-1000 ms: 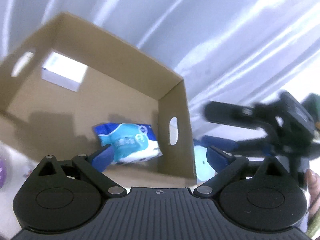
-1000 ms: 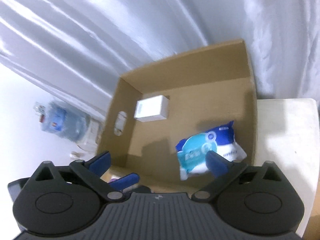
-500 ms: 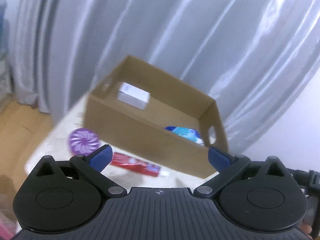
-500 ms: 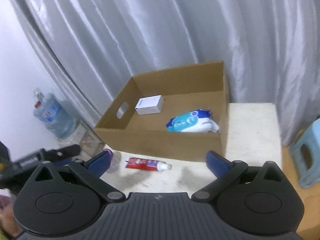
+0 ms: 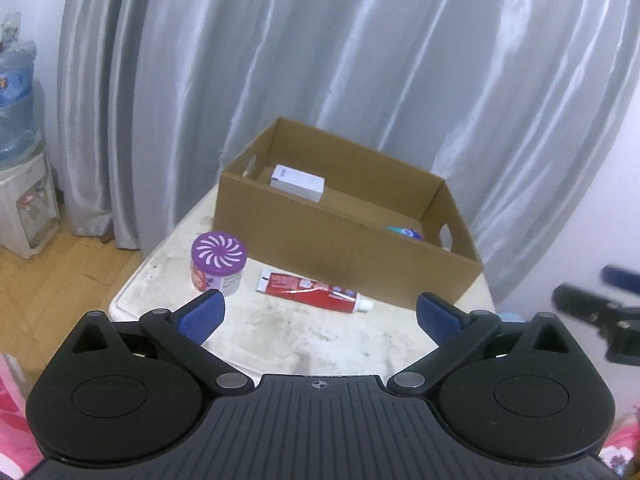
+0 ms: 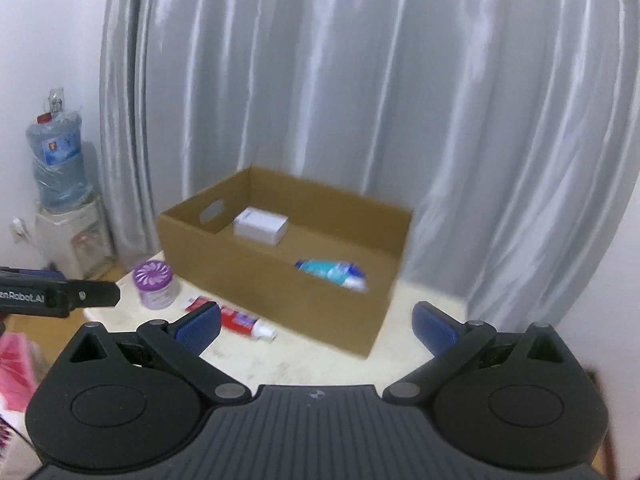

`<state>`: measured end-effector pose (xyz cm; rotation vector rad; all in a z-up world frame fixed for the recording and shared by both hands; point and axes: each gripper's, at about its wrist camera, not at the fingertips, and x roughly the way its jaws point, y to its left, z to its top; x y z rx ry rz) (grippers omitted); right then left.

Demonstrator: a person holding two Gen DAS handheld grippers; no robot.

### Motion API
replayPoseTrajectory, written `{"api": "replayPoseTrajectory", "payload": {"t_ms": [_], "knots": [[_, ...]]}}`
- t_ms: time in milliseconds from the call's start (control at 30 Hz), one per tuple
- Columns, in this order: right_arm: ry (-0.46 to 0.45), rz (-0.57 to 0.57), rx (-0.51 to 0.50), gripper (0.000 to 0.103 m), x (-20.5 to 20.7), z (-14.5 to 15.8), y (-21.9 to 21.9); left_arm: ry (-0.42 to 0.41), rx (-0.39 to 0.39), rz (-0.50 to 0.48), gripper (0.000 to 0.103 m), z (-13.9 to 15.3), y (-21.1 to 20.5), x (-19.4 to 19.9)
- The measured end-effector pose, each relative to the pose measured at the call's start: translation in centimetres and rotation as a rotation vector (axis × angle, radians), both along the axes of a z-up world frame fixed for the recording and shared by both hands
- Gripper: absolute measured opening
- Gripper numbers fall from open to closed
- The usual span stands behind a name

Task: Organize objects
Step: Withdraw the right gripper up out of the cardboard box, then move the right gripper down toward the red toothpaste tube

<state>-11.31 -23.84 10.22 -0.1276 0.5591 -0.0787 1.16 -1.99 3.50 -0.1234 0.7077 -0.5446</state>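
Note:
A brown cardboard box (image 5: 340, 240) stands at the back of a white table (image 5: 320, 336). It holds a white carton (image 5: 297, 182) and a blue wipes pack (image 6: 332, 272). A purple-lidded jar (image 5: 218, 264) and a red toothpaste tube (image 5: 312, 286) lie on the table in front of the box. My left gripper (image 5: 318, 314) is open and empty, held back from the table. My right gripper (image 6: 316, 324) is open and empty, also held back. The box (image 6: 280, 256), jar (image 6: 154, 284) and tube (image 6: 240, 322) also show in the right wrist view.
Grey curtains (image 5: 320, 60) hang behind the table. A water dispenser (image 5: 20, 184) stands on the wooden floor at the left. The right gripper's body shows at the right edge of the left wrist view (image 5: 600, 308). Pink fabric (image 6: 16, 376) lies low at the left.
Both grippers have pulled back and up from just over the box to well clear of the table. The wipes pack stays in the box. Both stay open.

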Motion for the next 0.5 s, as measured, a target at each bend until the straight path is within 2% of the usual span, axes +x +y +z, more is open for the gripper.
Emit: {"api": "replayPoseTrajectory", "payload": {"t_ms": [100,200,267,433,500], "knots": [[-0.036,0.0,-0.035,0.103,-0.4,0.2,0.6,-0.003,0.026,0.015,0.102,-0.2,0.0,0.0],[-0.027,0.022,-0.029,0.103,0.5,0.2,0.8,0.018,0.015,0.002,0.102,-0.5,0.0,0.4],[-0.004,0.05,0.005,0.103,1.5,0.1,0.8,0.025,0.014,-0.005,0.102,-0.8,-0.1,0.8],[0.027,0.132,0.172,0.103,4.2,-0.4,-0.4,0.042,0.054,0.017,0.102,-1.8,-0.1,2.1],[0.04,0.15,0.193,0.103,5.3,-0.8,-0.5,0.057,0.073,0.023,0.102,-2.3,-0.3,3.0]]}}
